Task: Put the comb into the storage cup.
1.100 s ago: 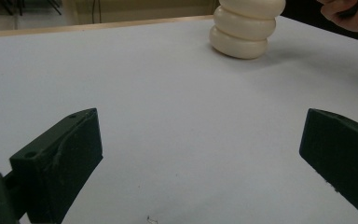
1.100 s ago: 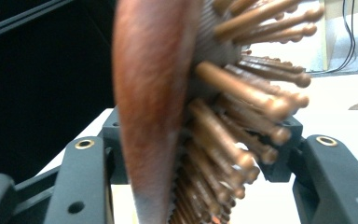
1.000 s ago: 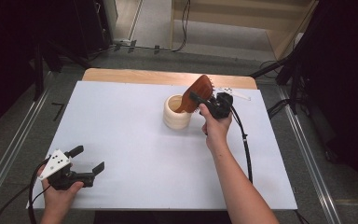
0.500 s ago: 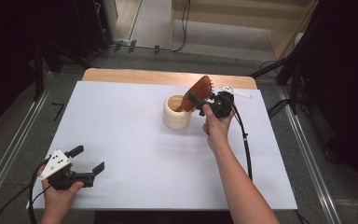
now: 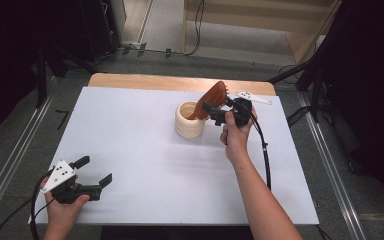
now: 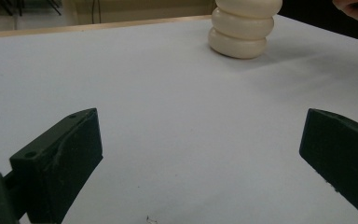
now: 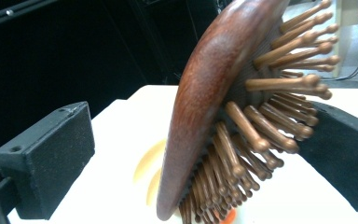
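leaning in the cup: a wooden hairbrush [image 5: 211,99] stands tilted with its handle end down inside the cream ribbed cup [image 5: 189,121] and its head up and to the right of the rim.
cup: sits on the white table [image 5: 145,150], toward the far right part, well apart from the near left corner.
right gripper: the right gripper [image 5: 214,111] is held just right of the cup, beside the brush head; in the right gripper view the brush [image 7: 223,116] stands between the jaws, its bristles touching the right jaw, while the left jaw stands clear of the smooth wooden back, so the jaws are parted and not clamped on it.
right hand: the right hand [image 5: 236,135] grips the tool from behind, forearm coming in from the near edge.
left gripper: the left gripper [image 5: 93,172] rests low near the front left corner, jaws spread wide with nothing between them; the left gripper view shows bare table between the jaws and the cup [image 6: 242,28] far ahead.
left hand: the left hand [image 5: 62,212] holds it at the near edge.
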`<action>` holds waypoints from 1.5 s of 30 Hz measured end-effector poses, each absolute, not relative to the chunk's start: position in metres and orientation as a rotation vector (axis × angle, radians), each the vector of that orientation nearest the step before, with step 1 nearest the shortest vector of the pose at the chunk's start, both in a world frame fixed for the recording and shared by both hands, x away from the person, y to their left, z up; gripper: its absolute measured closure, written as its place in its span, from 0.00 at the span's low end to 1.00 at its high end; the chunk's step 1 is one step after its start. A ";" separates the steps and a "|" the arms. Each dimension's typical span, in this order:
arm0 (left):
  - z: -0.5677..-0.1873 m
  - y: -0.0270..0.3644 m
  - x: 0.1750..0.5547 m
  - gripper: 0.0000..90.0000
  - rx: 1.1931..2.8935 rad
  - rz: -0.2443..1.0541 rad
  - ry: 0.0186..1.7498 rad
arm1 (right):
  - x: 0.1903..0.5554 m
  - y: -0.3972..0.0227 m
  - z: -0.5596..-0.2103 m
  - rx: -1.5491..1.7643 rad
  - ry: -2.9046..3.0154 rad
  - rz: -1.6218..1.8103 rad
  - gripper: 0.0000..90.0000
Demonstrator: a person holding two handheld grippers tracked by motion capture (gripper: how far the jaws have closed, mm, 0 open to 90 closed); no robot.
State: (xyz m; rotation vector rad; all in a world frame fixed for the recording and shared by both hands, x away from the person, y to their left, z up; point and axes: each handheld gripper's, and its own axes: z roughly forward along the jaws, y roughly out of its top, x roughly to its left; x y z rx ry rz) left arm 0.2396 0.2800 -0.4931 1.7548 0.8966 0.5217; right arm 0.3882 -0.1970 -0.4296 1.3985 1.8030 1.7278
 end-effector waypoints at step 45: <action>-0.493 0.279 0.240 0.00 1.761 0.525 0.896 | 0.352 -0.226 -0.427 1.265 1.853 1.656 0.00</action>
